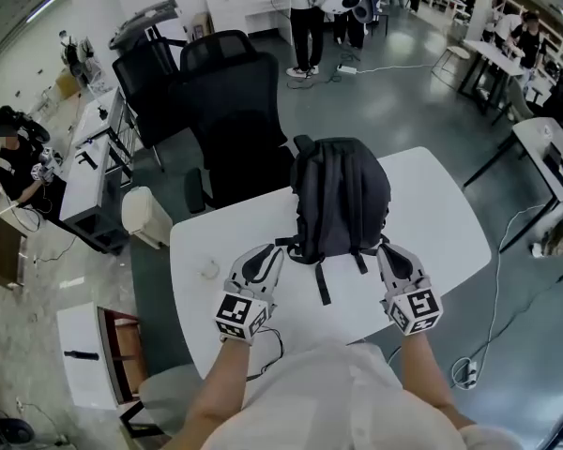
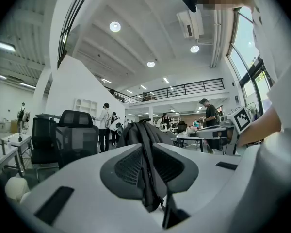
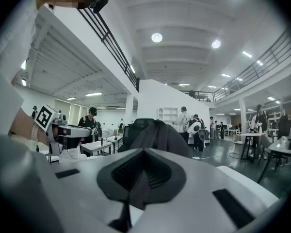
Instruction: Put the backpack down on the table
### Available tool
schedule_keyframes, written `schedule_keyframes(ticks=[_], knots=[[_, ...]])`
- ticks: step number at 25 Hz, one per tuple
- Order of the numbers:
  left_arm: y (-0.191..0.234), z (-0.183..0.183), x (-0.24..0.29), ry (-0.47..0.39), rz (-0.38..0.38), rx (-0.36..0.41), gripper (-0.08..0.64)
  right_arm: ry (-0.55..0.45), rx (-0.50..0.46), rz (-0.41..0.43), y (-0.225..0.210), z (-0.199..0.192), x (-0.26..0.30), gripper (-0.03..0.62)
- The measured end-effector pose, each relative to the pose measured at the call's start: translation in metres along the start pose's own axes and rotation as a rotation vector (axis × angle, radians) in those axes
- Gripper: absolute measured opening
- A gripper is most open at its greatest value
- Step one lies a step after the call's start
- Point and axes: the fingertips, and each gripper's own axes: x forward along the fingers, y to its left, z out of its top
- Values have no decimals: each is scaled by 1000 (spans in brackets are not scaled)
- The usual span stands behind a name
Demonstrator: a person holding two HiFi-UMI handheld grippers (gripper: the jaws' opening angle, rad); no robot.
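A dark grey backpack (image 1: 341, 200) stands upright at the far middle of the white table (image 1: 450, 223), its straps hanging toward me. My left gripper (image 1: 280, 253) is at its lower left corner, shut on a black shoulder strap (image 2: 146, 154) that runs between the pads up to the backpack (image 2: 131, 132). My right gripper (image 1: 385, 249) is at the lower right corner, shut on the other strap (image 3: 135, 188), with the backpack (image 3: 160, 137) just beyond it. A loose strap end (image 1: 322, 284) dangles between the two grippers. Whether the bag's base rests on the tabletop is hidden.
Two black office chairs (image 1: 230, 111) stand right behind the table's far edge. A white bin (image 1: 145, 216) is at the table's left corner. A small pale object (image 1: 209, 270) and a thin black cable (image 1: 274, 345) lie near my left gripper. People stand farther back.
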Motion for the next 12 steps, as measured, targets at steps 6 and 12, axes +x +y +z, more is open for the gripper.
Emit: schedule_keyframes(ticks=[6,12], knots=[[-2,3,-3,-6,-8,9,81,1,-8,5,5,4,0,17],[-3,5,-3,-13,-4,5,81,10,-17,11,8,5,0,17]])
